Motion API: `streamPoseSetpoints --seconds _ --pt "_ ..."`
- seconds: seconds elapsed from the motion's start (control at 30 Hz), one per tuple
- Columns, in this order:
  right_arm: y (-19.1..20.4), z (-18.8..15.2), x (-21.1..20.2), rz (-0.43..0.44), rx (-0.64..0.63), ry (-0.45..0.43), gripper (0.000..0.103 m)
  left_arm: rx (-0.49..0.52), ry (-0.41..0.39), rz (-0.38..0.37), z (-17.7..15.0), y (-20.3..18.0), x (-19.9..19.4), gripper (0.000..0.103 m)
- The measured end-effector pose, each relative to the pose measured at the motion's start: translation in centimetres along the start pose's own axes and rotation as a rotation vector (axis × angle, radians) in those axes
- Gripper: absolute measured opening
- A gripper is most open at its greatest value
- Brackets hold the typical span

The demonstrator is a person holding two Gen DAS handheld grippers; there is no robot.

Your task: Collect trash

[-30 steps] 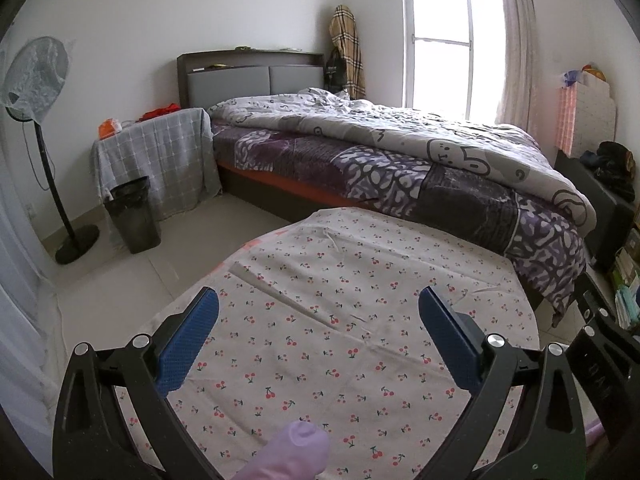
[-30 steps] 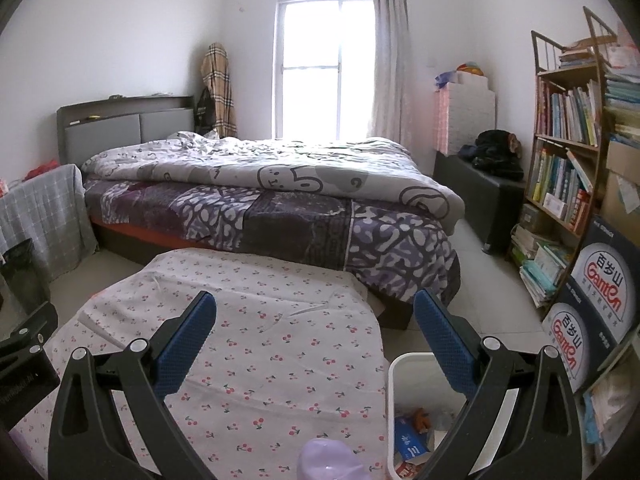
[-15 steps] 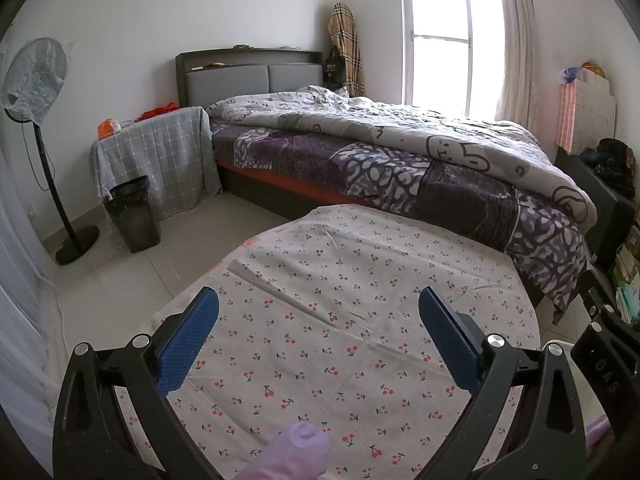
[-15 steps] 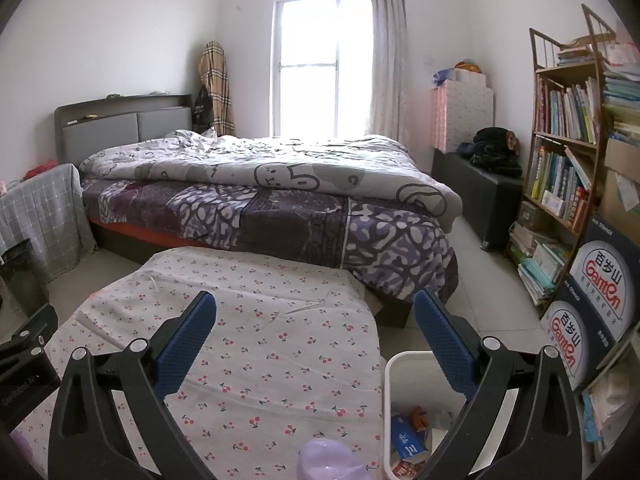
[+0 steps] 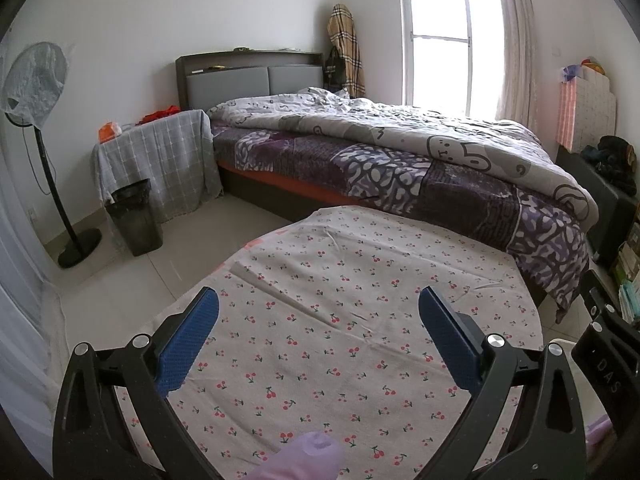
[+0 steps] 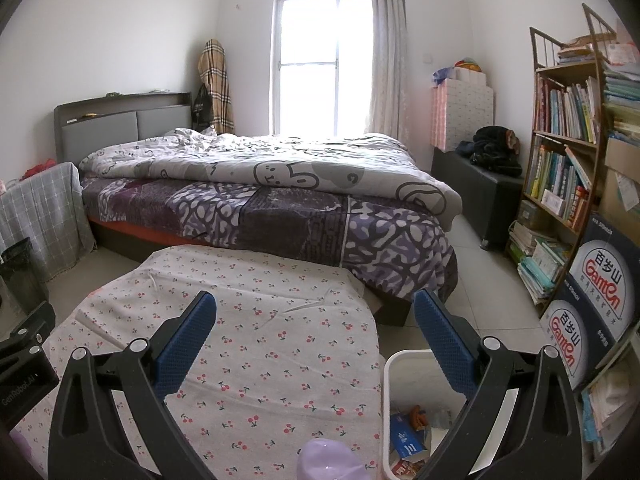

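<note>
Left gripper [image 5: 319, 320] hangs over the tabletop [image 5: 360, 280], which is covered by a cherry-print cloth; its blue-padded fingers [image 5: 188, 340] are spread wide with nothing between them. Right gripper [image 6: 315, 322] likewise: fingers [image 6: 186, 338] spread wide, nothing held, over the right part of the same tabletop [image 6: 260, 320]. No loose trash shows on the cloth in either view. A white bin [image 6: 404, 372] stands on the floor just beside the tabletop's right edge, below the right gripper's right finger; inside it lie a blue packet [image 6: 404, 438], a small orange-brown scrap and some paper. A gloved, lilac fingertip [image 5: 316, 452] shows at the bottom edge of the left view. Beyond the tabletop is a bed [image 5: 400, 152] with a rumpled quilt. A dark bin [image 5: 134, 220] stands on the floor near a covered side table, with a standing fan [image 5: 34, 80] to its left. A bookshelf [image 6: 568, 140] lines the right wall.
</note>
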State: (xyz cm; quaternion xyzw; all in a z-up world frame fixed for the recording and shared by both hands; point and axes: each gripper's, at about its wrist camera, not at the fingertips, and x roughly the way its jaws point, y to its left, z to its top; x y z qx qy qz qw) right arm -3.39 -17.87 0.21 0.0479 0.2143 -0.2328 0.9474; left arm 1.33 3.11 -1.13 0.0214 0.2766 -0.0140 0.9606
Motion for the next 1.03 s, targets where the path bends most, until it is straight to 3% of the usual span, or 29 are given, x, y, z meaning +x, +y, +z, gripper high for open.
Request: streamPoseSetpoints --seconds 0.4,0.77,1.03 --pt "0.0 -0.1 0.1 0.0 0.0 0.003 0.096 0.015 -0.016 -0.006 -0.3 1.2 0.4 0.096" --pt "-0.1 0.0 0.1 0.001 -0.001 0.004 0.096 0.02 -0.012 -0.056 0.5 2.5 1.8 0.091" --pt "-0.2 0.1 0.1 0.0 0.001 0.003 0.096 0.026 -0.011 -0.067 0.3 2.3 2.2 0.096"
